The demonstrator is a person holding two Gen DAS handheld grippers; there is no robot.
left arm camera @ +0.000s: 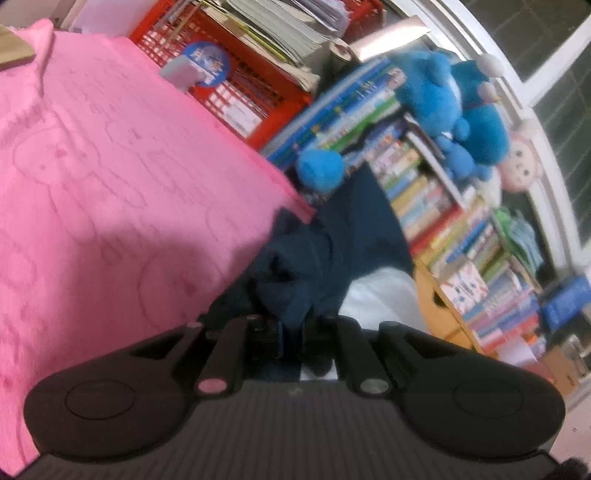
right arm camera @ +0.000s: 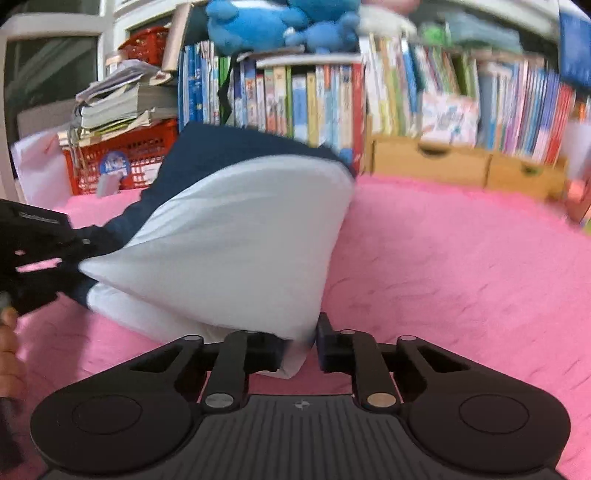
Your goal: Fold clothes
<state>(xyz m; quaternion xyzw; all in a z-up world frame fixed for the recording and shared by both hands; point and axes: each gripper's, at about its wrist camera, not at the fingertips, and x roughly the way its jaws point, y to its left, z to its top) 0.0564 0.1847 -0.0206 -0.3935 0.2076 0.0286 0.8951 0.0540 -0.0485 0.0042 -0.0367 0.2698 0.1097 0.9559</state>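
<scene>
A: Right claw (right arm camera: 299, 350): jaws nearly together, white corner of the garment (right arm camera: 236, 236) pinched between them.
B: Left claw (left arm camera: 291, 332)?
A: Clamped tight on the garment's dark blue part, also seen at the left edge of the right view.
B: Largest item?
A: Pink blanket (right arm camera: 461, 266), under everything. Garment lifted above it, stretched between both claws. Behind: bookshelf (right arm camera: 406, 92), red crate (right arm camera: 144, 147), blue plush toy (right arm camera: 258, 18).
</scene>
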